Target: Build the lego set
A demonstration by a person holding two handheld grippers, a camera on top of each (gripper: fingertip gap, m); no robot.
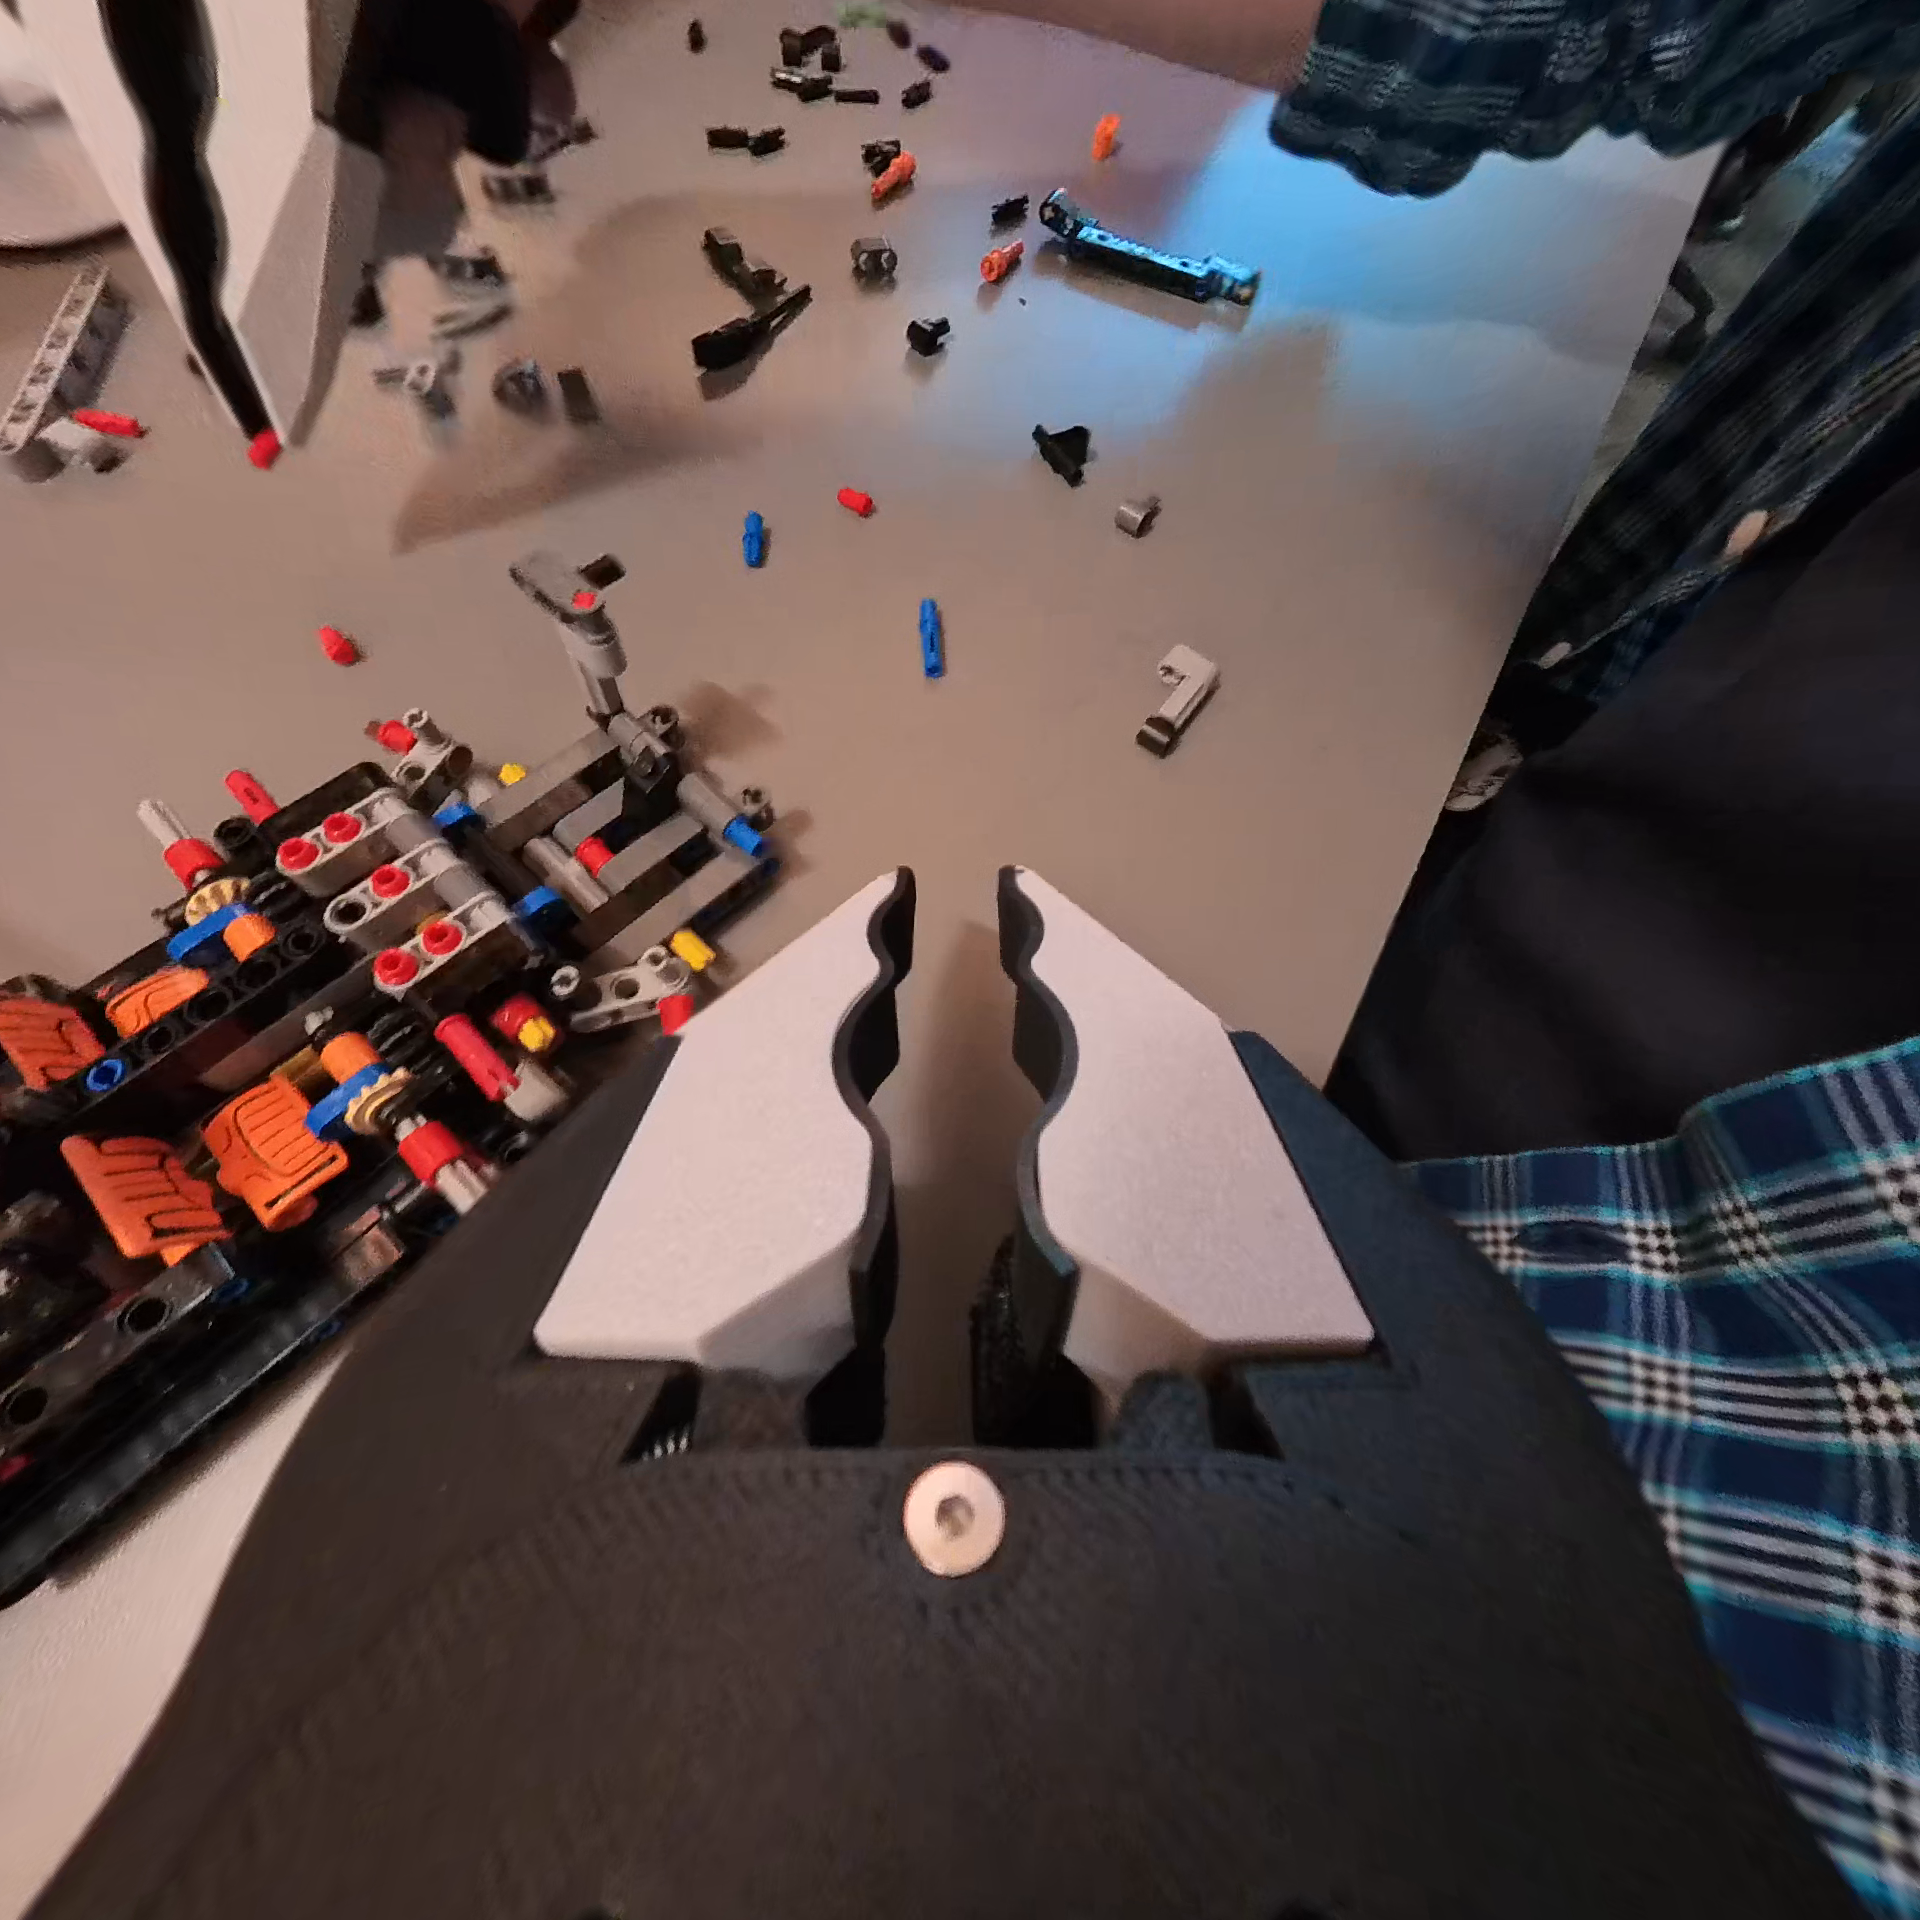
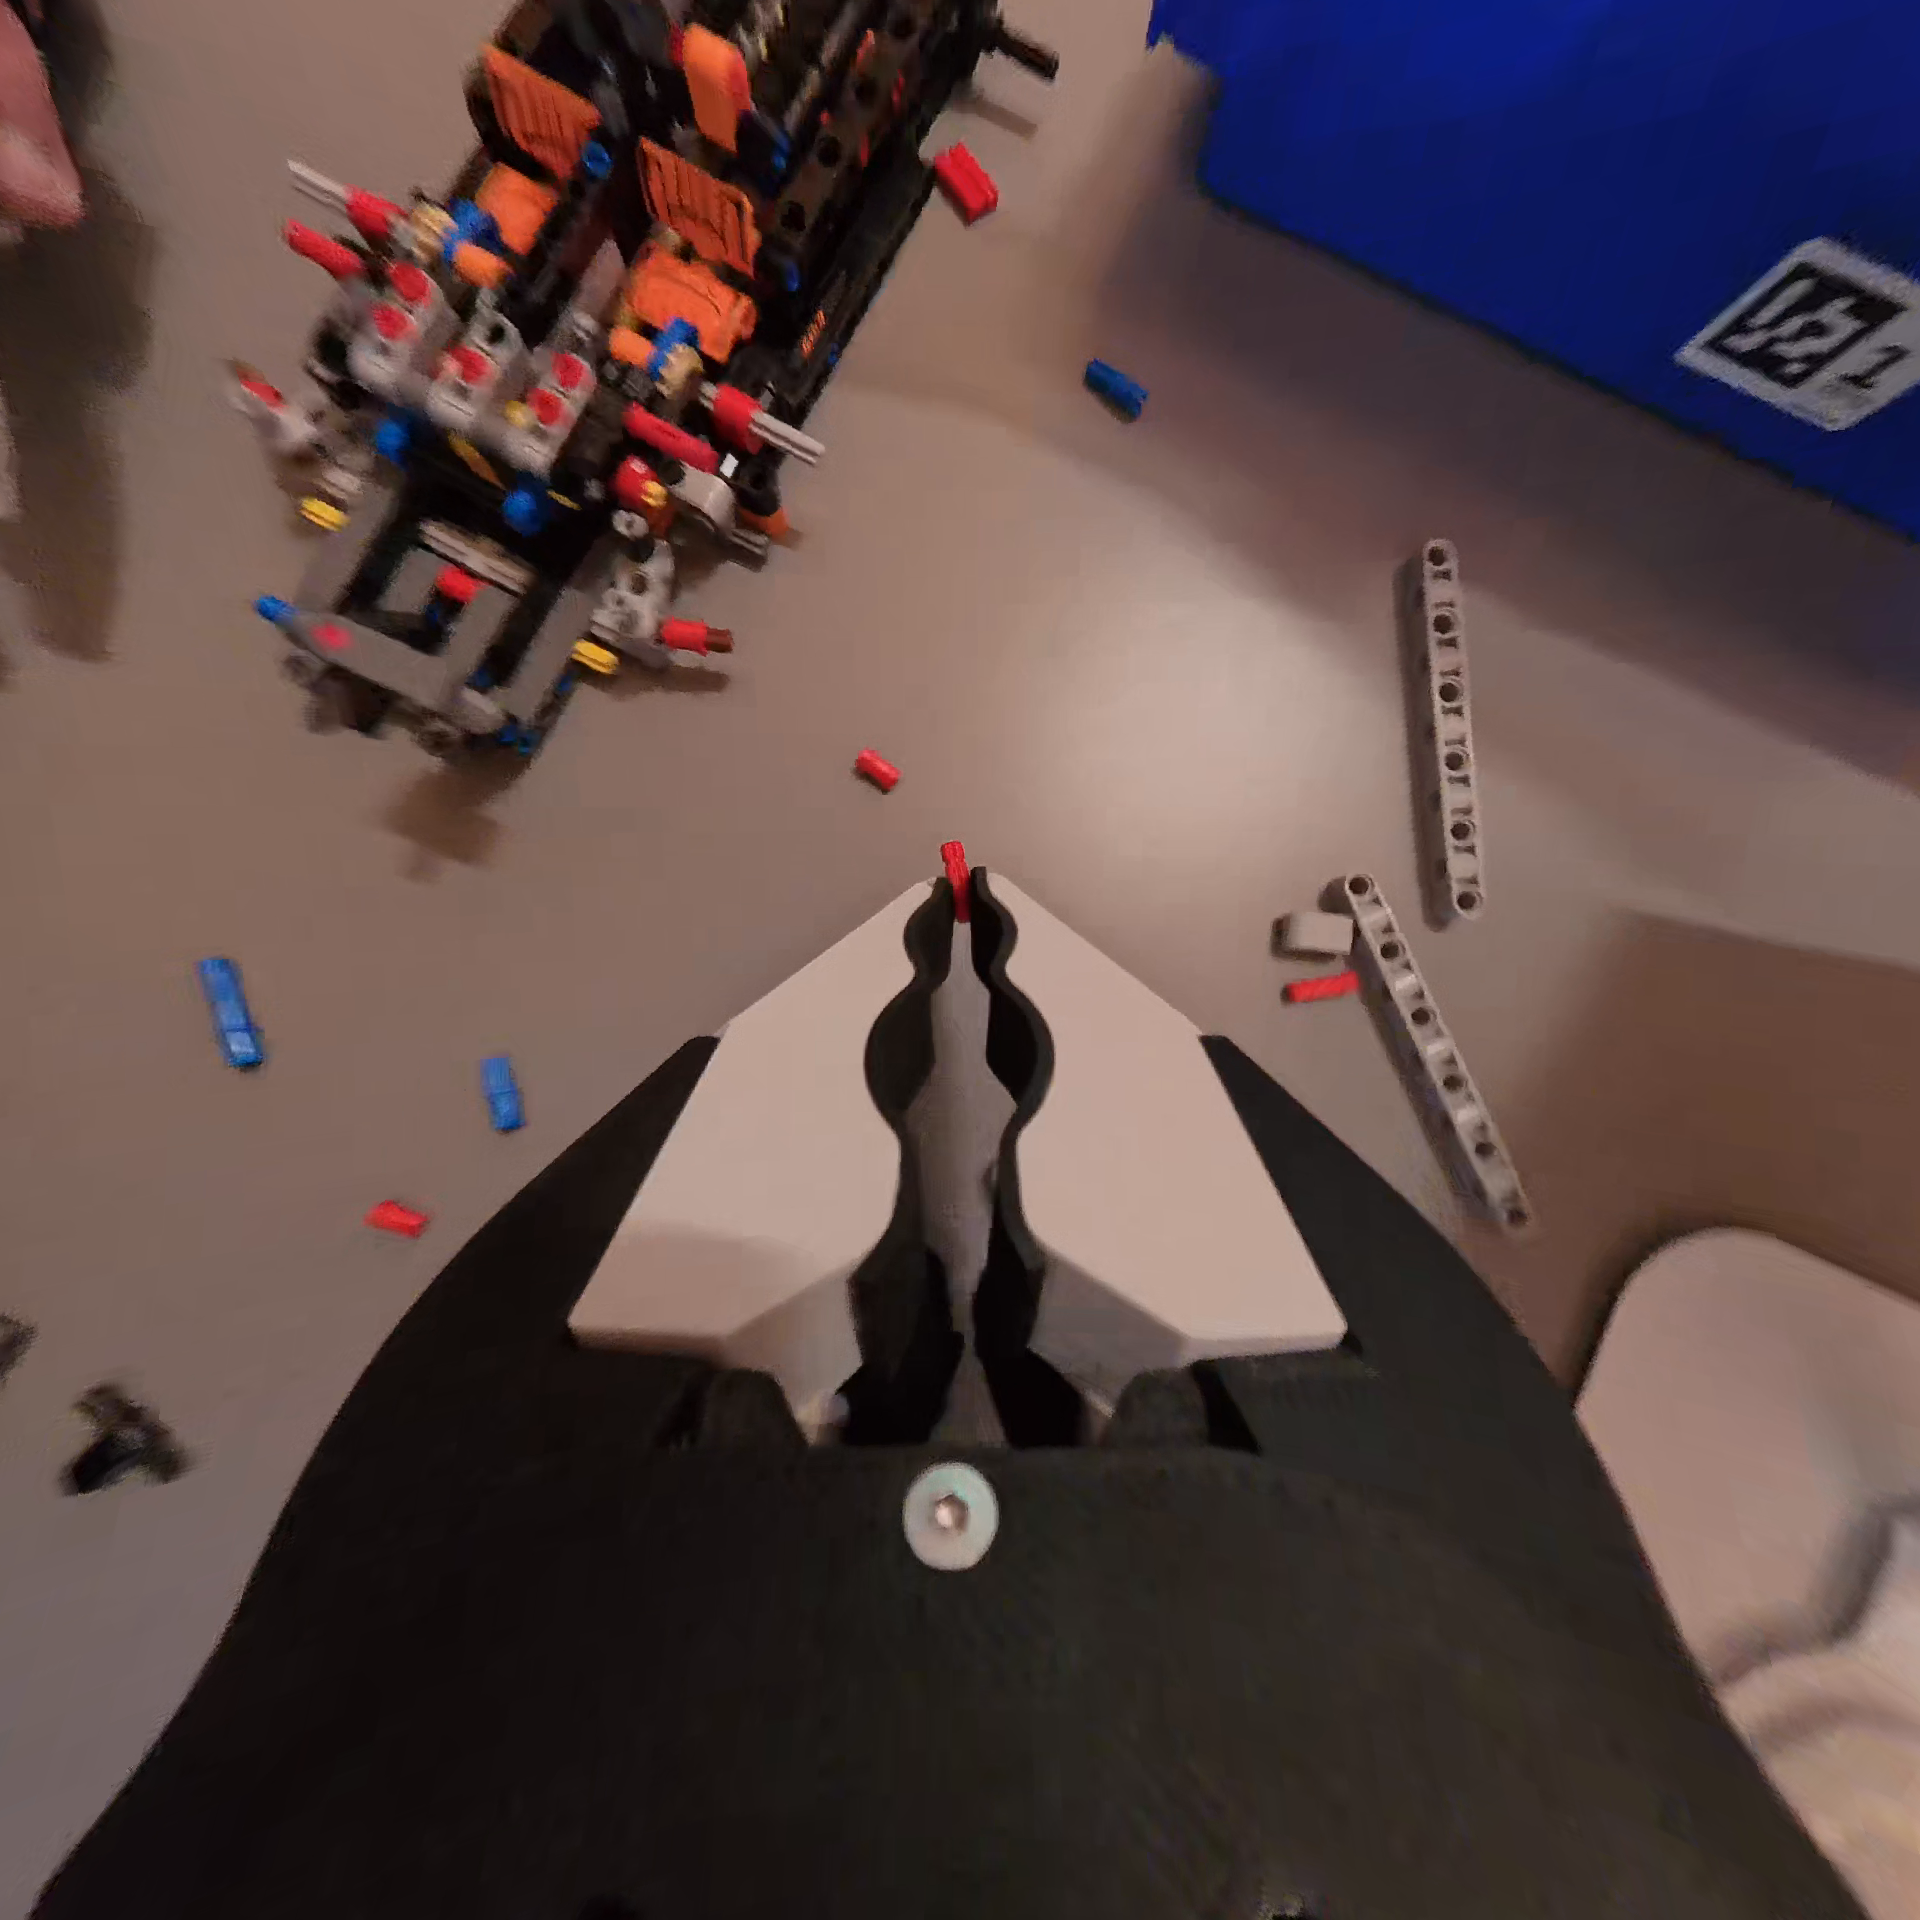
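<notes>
- Pinching a small red pin [image 2: 954, 878] at its very tips, the right gripper [image 2: 957, 902] hung above the table [image 2: 1039, 675] — the partly built model [image 2: 540, 343] sat ahead and to its left.
- The left gripper [image 1: 956, 894] stood narrowly open and empty, just beside the model's [image 1: 343, 987] near end.
- A good insertion probably meant lining the pin up with its hole first — the tip hold looked slight, so a skewed push could twist it loose.
- Bracing the model with the free gripper would likely help.
</notes>
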